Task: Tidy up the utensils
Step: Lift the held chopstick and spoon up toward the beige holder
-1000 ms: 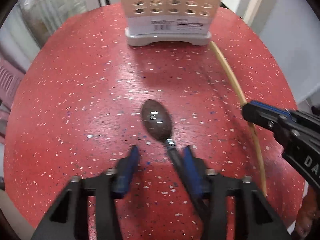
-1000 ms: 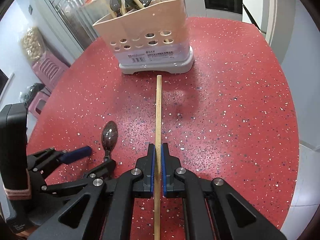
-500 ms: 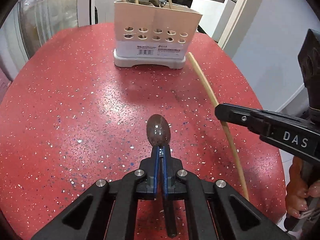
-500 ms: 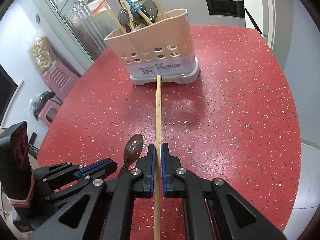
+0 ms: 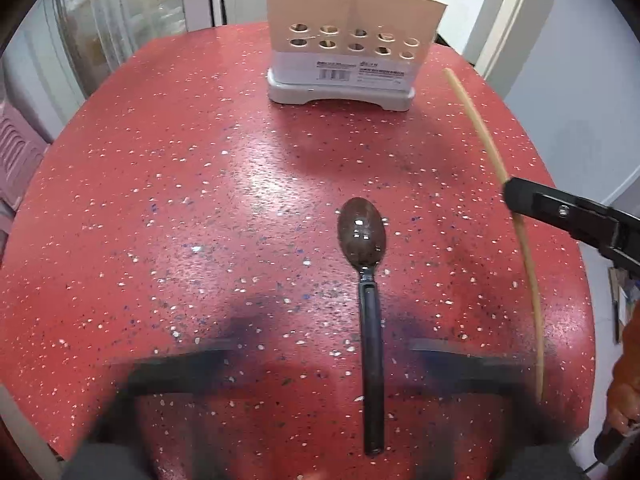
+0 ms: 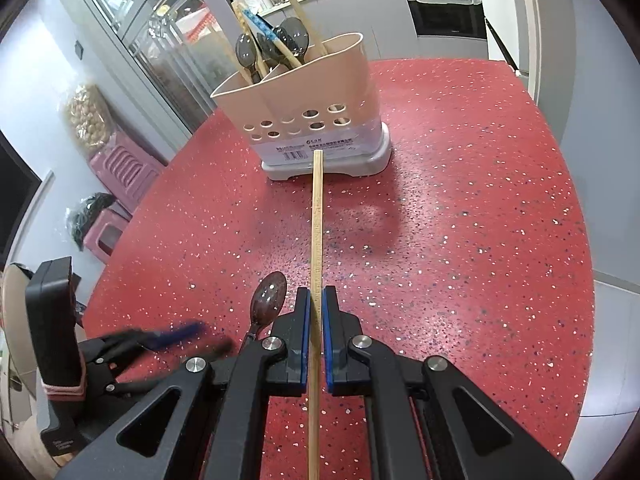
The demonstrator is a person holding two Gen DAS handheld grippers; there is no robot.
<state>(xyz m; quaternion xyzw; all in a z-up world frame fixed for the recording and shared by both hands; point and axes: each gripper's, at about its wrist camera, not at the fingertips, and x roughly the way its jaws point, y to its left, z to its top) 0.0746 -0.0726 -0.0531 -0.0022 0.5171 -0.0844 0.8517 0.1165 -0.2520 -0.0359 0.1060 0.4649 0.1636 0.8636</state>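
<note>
A dark spoon lies flat on the red speckled table, bowl toward the beige utensil holder. My left gripper is blurred, its jaws opening wide on either side of the spoon's handle without pressing it. In the right wrist view the spoon and the left gripper show at lower left. My right gripper is shut on a long bamboo chopstick that points at the holder. The holder has spoons and chopsticks standing in it.
The table's edge curves close on the right. A pink stool and a glass cabinet stand to the left. A hand holds the right gripper at the far right of the left wrist view.
The left gripper closed on the spoon's handle half a second ago and has now sprung wide open, leaving the spoon on the table. The right gripper still holds the chopstick.
</note>
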